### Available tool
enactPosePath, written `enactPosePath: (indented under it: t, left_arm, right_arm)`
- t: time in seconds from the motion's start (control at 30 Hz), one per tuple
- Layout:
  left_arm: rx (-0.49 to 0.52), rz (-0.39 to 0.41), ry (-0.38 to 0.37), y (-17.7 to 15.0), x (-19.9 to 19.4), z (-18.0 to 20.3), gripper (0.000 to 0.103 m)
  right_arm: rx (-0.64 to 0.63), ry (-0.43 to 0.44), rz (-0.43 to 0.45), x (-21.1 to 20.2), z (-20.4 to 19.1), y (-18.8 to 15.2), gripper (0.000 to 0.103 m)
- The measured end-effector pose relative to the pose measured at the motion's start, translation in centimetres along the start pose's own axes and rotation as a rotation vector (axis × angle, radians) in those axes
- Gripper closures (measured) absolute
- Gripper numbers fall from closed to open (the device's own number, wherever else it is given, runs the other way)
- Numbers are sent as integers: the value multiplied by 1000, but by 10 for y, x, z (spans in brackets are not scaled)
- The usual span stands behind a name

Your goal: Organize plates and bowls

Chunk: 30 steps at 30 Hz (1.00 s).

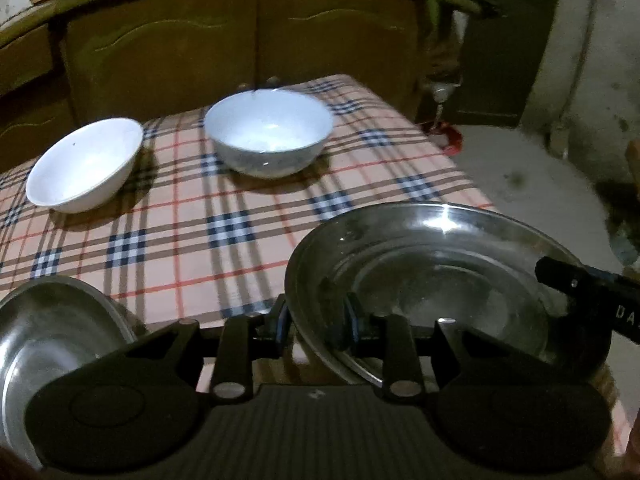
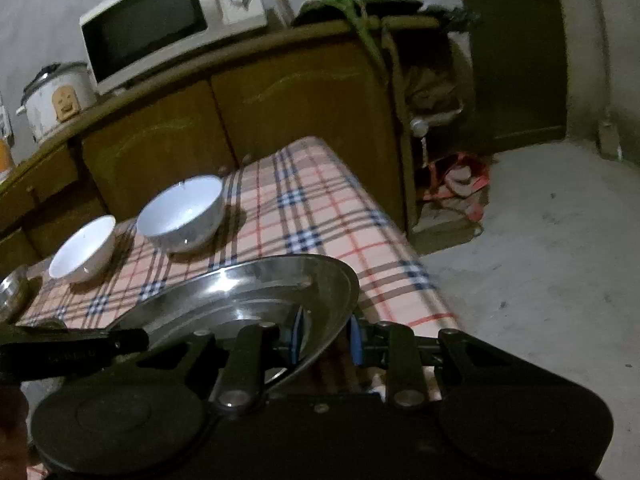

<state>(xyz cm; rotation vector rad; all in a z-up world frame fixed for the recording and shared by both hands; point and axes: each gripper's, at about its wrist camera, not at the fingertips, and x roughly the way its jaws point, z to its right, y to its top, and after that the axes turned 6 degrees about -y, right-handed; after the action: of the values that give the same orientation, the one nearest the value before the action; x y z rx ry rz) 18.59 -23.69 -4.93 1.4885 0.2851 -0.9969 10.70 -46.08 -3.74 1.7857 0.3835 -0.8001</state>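
On checked tablecloth [image 1: 180, 240], both grippers [image 1: 316, 326] [image 2: 326, 338] pinching steel plate [image 1: 432, 280] rim, two white bowls [image 1: 86, 164] [image 1: 270, 132] behind, second plate [image 1: 48, 328] left

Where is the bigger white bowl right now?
In both wrist views the bigger white bowl stands on the checked tablecloth near the table's far edge, right of the smaller white bowl, in front of the wooden cabinet.

Microwave [image 2: 172, 20] and rice cooker [image 2: 56, 98] atop wooden cabinet [image 2: 280, 108].
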Motion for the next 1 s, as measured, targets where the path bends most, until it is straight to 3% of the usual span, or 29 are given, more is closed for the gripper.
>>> enactPosePath:
  t: [0.5,1.0]
  left_arm:
    - [93,92,-51,2,-70,43,75]
    - [116,179,-49,0,-127,48,75]
  right_arm:
    - [5,-79,112,-97,9,2,72]
    - [-25,-92,212,-163,-9,9,72]
